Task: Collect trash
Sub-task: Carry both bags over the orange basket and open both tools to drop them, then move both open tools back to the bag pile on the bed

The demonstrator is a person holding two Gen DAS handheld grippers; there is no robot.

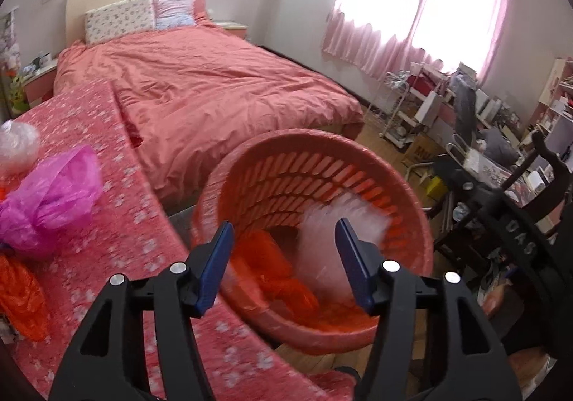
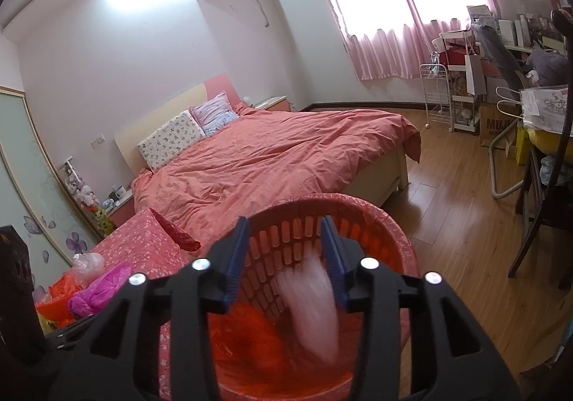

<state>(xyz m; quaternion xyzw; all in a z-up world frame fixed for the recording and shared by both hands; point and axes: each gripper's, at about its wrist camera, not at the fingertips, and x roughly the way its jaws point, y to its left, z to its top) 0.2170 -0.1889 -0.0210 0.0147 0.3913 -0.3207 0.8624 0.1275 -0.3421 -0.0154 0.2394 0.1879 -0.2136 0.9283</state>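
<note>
Over the red basket (image 2: 401, 243), both claws gape empty; a floor box (image 2: 496, 127) reads "MUJI".

Sunlight is glaring white through the pink curtains (image 1: 412, 6). The edges are bending round, and the falling bag (image 2: 315, 308) is blurring.

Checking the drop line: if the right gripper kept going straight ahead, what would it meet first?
Probably the blurred white plastic between the right gripper's open fingers, then the red basket; depth is unclear.
</note>
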